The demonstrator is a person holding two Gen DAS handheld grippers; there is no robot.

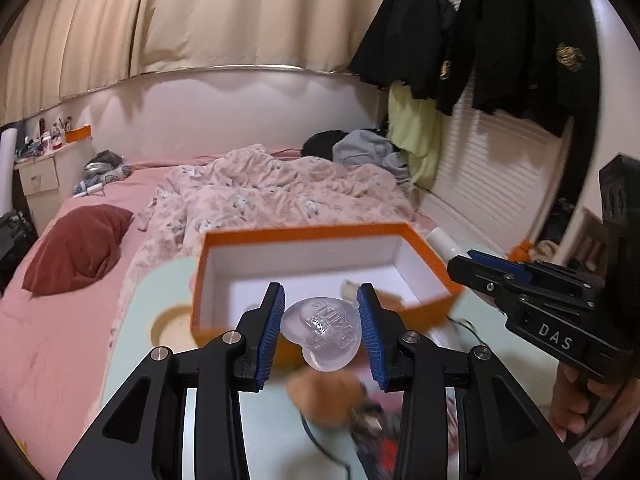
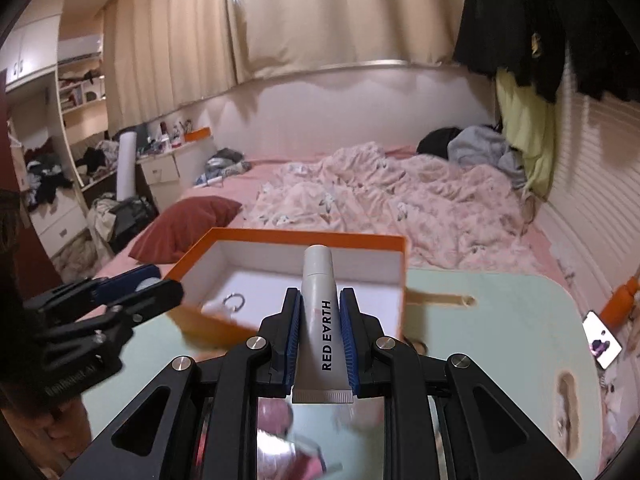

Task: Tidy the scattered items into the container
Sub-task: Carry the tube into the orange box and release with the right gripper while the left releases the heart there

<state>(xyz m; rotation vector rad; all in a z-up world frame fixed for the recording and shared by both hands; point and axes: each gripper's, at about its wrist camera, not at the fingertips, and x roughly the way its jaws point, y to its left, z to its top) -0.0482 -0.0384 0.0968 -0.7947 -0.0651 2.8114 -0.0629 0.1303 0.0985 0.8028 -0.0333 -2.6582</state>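
An orange box [image 1: 280,237] with a white inside stands on the pale green table [image 1: 156,288]; it also shows in the right wrist view [image 2: 280,235]. My left gripper [image 1: 321,308] is shut on a clear heart-shaped piece [image 1: 320,330], held just before the box's near wall. My right gripper [image 2: 320,304] is shut on a white RED EARTH tube [image 2: 323,320], its cap pointing over the box's near edge. A small metal ring [image 2: 234,302] lies inside the box. The right gripper also shows in the left wrist view [image 1: 476,262], right of the box.
A fluffy brown item [image 1: 324,394], a cable and blurred reddish items lie on the table below my left gripper. A phone [image 2: 602,344] lies off the table's right edge. A bed with a pink quilt [image 2: 392,200] and a red pillow [image 2: 188,222] is beyond the table.
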